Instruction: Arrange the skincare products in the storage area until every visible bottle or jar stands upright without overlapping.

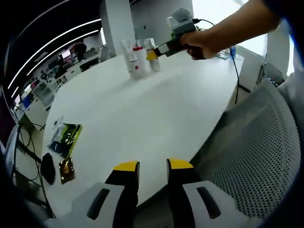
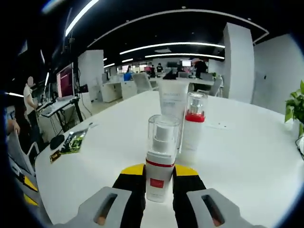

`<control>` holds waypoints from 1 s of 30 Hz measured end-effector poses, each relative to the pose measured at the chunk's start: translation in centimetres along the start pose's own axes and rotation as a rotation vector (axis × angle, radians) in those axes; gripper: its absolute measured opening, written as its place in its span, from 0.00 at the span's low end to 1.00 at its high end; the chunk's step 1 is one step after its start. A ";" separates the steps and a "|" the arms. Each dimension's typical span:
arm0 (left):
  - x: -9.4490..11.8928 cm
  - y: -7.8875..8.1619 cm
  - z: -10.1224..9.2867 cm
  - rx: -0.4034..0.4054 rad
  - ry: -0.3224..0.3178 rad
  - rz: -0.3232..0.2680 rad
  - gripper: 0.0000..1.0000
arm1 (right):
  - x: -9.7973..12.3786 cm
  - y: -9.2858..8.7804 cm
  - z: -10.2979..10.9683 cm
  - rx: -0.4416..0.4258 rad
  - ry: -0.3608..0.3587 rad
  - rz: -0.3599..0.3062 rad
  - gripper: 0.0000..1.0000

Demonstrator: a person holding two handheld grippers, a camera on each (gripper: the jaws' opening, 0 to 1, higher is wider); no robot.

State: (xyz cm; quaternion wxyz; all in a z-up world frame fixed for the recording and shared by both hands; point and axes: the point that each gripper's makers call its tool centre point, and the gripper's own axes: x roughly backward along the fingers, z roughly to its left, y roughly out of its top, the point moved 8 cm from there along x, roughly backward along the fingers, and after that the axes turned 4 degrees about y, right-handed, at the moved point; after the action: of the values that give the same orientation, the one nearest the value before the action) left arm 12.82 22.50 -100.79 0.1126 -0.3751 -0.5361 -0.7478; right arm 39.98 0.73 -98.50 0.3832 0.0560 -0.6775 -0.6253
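Three skincare containers stand together at the far side of the white round table (image 1: 142, 123): a white pump bottle (image 1: 136, 64) with a red band and clear cap, a second bottle (image 1: 154, 61), and a tall pale tube (image 1: 127, 48). My right gripper (image 1: 152, 54), held by a person's hand, is at this group. In the right gripper view the pump bottle (image 2: 159, 166) stands upright between the yellow-tipped jaws of my right gripper (image 2: 159, 170), which press its sides. Behind it stand a red-collared bottle (image 2: 194, 124) and the pale tube (image 2: 172, 100). My left gripper (image 1: 153, 166) hovers over the near table edge, open, holding nothing.
A green packet (image 1: 66, 138), a small brown sachet (image 1: 66, 170) and a black mouse (image 1: 47, 167) lie at the table's left edge. A grey mesh chair (image 1: 259, 156) stands close on the right. A cable (image 1: 236, 71) hangs from the right gripper. Desks and people fill the room behind.
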 end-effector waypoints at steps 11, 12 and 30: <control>-0.2 -0.3 0.0 0.003 -0.015 0.018 0.17 | -2.2 -0.6 -1.7 -0.033 -0.046 -0.030 0.14; -0.2 -0.2 0.0 0.007 -0.016 0.016 0.16 | -2.3 -0.6 -1.9 -0.019 -0.057 -0.042 0.14; -0.4 -0.7 -0.1 0.025 -0.028 0.057 0.15 | -4.5 -1.1 -2.3 0.082 -0.053 -0.027 0.13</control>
State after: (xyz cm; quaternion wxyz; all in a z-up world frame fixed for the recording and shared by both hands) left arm 12.65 22.60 -101.62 0.1309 -0.3994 -0.5359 -0.7323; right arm 44.01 1.11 -101.64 0.3541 0.0644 -0.7117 -0.6033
